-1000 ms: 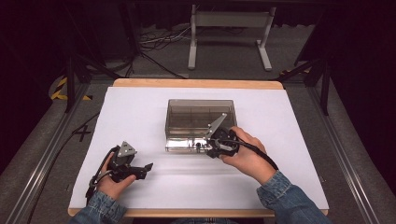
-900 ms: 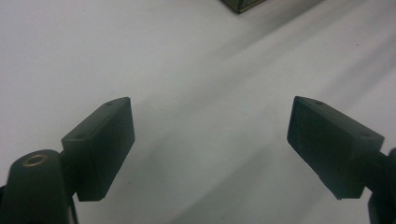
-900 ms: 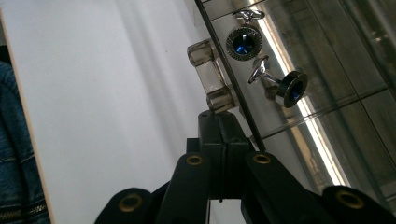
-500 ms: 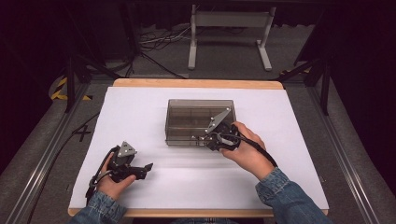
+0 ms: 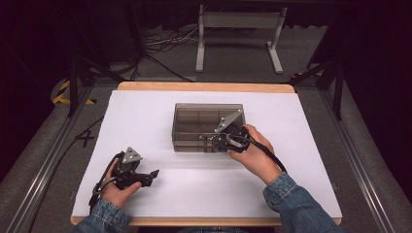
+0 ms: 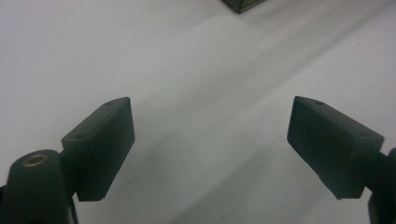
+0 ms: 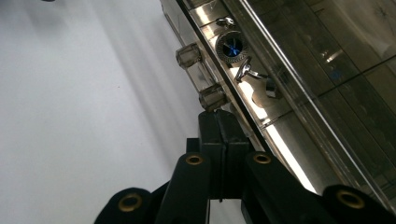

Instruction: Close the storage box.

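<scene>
A smoky transparent box [image 5: 194,121] stands in the middle of the white table [image 5: 145,111]. My right gripper [image 5: 208,142] is shut against the box's near front wall, with nothing between its jaws. In the right gripper view its tip [image 7: 219,117] sits just under one of two clear knobs [image 7: 212,97] on the box front [image 7: 289,140]. Behind the wall lie a round piece with a blue stone [image 7: 232,46] and a small silver piece [image 7: 247,70]. My left gripper [image 5: 153,175] rests open on the table at the near left, holding nothing [image 6: 210,140].
The box has several compartments inside. A corner of the box [image 6: 243,3] peeks in at the top of the left gripper view. A metal stand [image 5: 238,39] and cables lie on the floor beyond the table's far edge.
My right gripper has edged slightly toward the box, and the box's near front edge looks a little farther back than before. The left hand has stayed put.
</scene>
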`<state>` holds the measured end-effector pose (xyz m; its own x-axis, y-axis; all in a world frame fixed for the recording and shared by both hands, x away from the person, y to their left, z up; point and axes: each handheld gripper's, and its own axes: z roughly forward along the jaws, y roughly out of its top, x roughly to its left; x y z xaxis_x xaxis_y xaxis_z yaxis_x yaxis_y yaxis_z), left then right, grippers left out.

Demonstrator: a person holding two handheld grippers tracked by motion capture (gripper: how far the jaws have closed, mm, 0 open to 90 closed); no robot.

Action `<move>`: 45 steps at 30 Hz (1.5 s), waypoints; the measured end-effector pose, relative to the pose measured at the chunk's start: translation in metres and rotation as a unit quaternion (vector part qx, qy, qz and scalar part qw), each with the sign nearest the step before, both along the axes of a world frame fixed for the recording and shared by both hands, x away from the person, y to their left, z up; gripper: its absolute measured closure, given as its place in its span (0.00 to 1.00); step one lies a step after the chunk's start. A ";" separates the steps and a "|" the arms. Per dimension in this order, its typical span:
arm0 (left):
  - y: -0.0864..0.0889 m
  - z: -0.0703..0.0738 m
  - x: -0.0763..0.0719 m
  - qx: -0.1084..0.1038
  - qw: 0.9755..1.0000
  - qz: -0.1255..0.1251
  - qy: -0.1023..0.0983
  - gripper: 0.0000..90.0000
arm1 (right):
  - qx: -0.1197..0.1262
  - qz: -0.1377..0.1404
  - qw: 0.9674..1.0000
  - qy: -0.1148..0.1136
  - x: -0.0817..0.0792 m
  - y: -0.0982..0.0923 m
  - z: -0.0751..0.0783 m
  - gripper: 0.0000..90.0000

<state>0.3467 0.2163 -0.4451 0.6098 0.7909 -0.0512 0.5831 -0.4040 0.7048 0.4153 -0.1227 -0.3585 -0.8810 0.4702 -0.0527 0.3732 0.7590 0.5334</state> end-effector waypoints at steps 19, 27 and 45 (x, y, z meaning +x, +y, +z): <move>0.001 0.000 0.000 0.001 1.000 -0.001 -0.002 0.17 | 0.015 -0.039 0.999 -0.028 0.008 0.000 -0.007 1.00; 0.001 0.000 0.000 0.000 1.000 -0.001 -0.002 0.17 | 0.011 -0.043 0.998 -0.036 0.006 0.002 -0.007 1.00; 0.001 0.000 -0.001 0.000 1.000 0.001 0.000 0.17 | 0.041 -0.007 0.999 -0.024 -0.012 -0.012 0.008 0.80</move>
<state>0.3459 0.2176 -0.4450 0.6086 0.7918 -0.0521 0.5839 -0.4024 0.7051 0.4033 -0.1347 -0.3509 -0.8718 0.4869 -0.0543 0.3565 0.7064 0.6114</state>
